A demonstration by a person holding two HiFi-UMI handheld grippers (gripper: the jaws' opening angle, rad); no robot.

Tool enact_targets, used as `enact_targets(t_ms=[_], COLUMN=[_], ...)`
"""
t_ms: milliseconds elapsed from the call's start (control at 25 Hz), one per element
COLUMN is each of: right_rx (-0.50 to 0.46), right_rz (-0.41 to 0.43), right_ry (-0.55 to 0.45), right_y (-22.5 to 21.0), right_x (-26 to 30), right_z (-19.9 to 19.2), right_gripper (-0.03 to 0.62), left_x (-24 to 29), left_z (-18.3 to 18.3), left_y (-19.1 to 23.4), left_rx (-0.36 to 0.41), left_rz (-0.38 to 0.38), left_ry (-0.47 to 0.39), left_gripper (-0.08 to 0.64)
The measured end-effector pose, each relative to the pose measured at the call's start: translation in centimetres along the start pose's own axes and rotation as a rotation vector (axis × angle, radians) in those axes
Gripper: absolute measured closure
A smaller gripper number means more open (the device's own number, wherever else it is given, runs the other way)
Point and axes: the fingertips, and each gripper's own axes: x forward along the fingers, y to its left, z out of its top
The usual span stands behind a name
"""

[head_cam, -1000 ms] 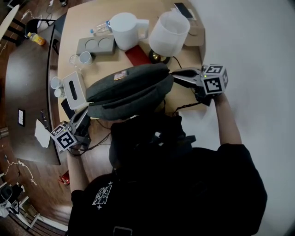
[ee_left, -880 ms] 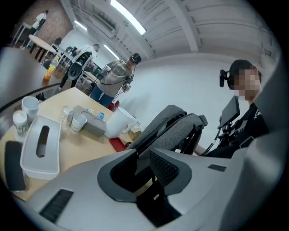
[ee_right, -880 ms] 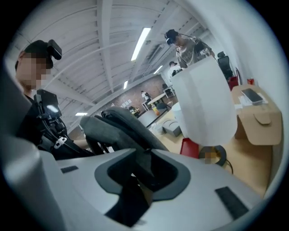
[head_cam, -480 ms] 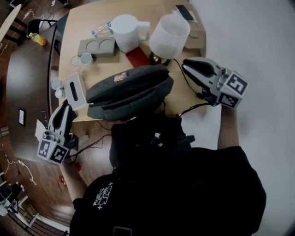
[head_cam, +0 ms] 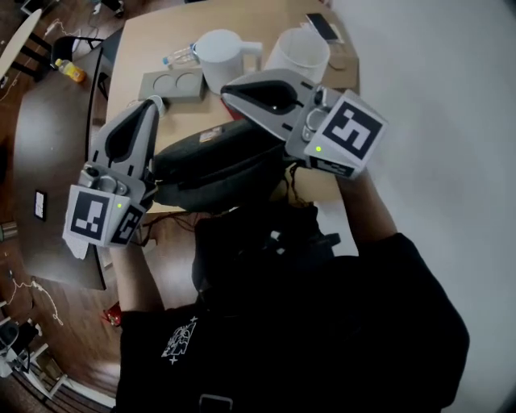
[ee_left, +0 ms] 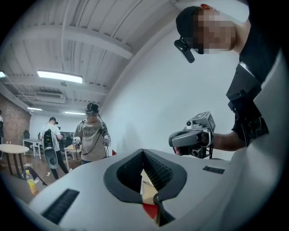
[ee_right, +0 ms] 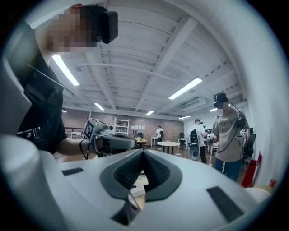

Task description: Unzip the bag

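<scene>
The dark grey bag (head_cam: pixel 216 161) lies on the wooden table (head_cam: pixel 161 32), just in front of the person, with its zipper line running along its length. Both grippers are held high above it and touch nothing. My left gripper (head_cam: pixel 154 106) hangs over the bag's left end, and its jaws meet at the tips (ee_left: pixel 143 151) with nothing between them. My right gripper (head_cam: pixel 226 93) points left over the bag's middle. Its jaws are closing and meet at the tips (ee_right: pixel 143 151), empty. Both gripper views look out into the room, not at the bag.
Behind the bag stand a white pitcher (head_cam: pixel 216 50), a white bucket (head_cam: pixel 297 52), a grey two-hole tray (head_cam: pixel 169 81), a water bottle (head_cam: pixel 177 55) and a phone (head_cam: pixel 321 22). Other people (ee_left: pixel 92 135) (ee_right: pixel 229 135) stand further off in the room.
Both grippers left the two ends of the bag and rose toward the head camera. They now hang above the bag, which has stayed in place.
</scene>
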Motion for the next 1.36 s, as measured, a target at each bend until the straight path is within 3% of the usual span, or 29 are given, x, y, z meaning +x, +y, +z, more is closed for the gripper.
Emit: enact_targets(t_ms=[480, 1360], right_rx=[0.004, -0.006], right_rz=[0.037, 0.017], right_ry=[0.028, 0.042], right_y=[0.8, 0.7], right_x=[1.1, 1.4], right_z=[-0.5, -1.1], right_gripper=[0.574, 0.574], left_x=[0.3, 0.3], left_z=[-1.3, -1.7], left_y=[-0.7, -1.0], left_rx=[-0.015, -0.025], left_rz=[-0.01, -0.03], left_ry=[0.02, 0.016], left_gripper=[0.56, 0.56])
